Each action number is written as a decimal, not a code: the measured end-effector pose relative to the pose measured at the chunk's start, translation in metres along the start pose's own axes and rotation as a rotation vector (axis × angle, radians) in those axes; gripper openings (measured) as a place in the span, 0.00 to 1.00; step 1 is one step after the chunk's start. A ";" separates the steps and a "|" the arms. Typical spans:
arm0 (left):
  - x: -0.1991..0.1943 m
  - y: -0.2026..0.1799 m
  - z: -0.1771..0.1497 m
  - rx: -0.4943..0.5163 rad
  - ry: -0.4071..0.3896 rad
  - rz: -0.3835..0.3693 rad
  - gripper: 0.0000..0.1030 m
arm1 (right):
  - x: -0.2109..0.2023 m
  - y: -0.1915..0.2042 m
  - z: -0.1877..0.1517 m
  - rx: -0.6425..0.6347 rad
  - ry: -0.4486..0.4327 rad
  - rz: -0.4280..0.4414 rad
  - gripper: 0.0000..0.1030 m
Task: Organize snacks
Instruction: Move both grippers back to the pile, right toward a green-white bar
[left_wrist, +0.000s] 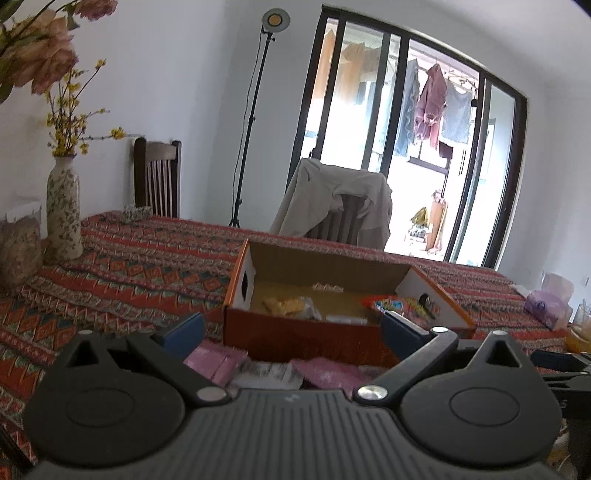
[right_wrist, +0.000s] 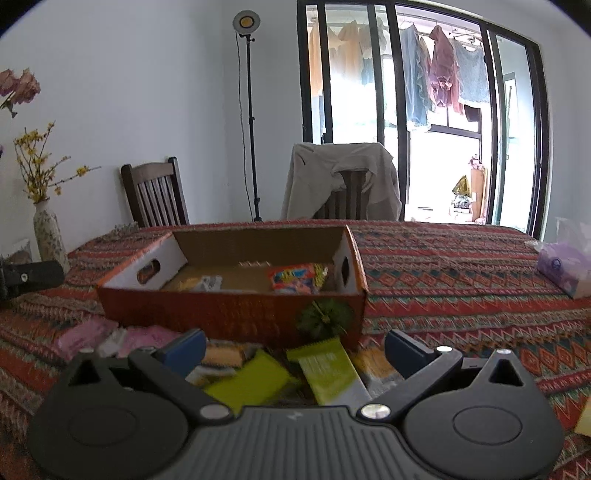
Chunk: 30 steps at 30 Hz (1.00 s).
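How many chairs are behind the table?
2. One bare wooden chair stands at the far left by the wall, and another chair to its right, near the window, has a beige jacket draped over it.

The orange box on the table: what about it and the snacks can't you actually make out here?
- Box floor, both views: near wall hides its front part.
- Green packets, right wrist view: print blurred, lower ends behind the right gripper.
- Pink packets, left wrist view: partly behind the left gripper.
- Snacks inside: too blurred to name.
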<state>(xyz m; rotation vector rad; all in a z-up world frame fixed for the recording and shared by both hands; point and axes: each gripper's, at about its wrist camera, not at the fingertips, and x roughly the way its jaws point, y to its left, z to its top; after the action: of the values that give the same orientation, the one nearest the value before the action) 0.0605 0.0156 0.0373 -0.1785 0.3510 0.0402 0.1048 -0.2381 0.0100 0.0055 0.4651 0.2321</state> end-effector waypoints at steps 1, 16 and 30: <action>-0.001 0.001 -0.003 0.000 0.006 0.001 1.00 | -0.002 -0.002 -0.003 -0.002 0.003 -0.002 1.00; -0.011 0.040 -0.041 -0.015 0.100 0.043 1.00 | 0.000 -0.037 -0.031 0.000 0.099 -0.004 0.81; -0.020 0.057 -0.044 -0.052 0.099 0.067 1.00 | 0.051 -0.038 -0.019 -0.047 0.207 0.045 0.45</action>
<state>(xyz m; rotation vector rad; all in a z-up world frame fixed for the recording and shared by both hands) 0.0224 0.0638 -0.0061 -0.2209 0.4544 0.1073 0.1491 -0.2645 -0.0324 -0.0548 0.6655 0.2891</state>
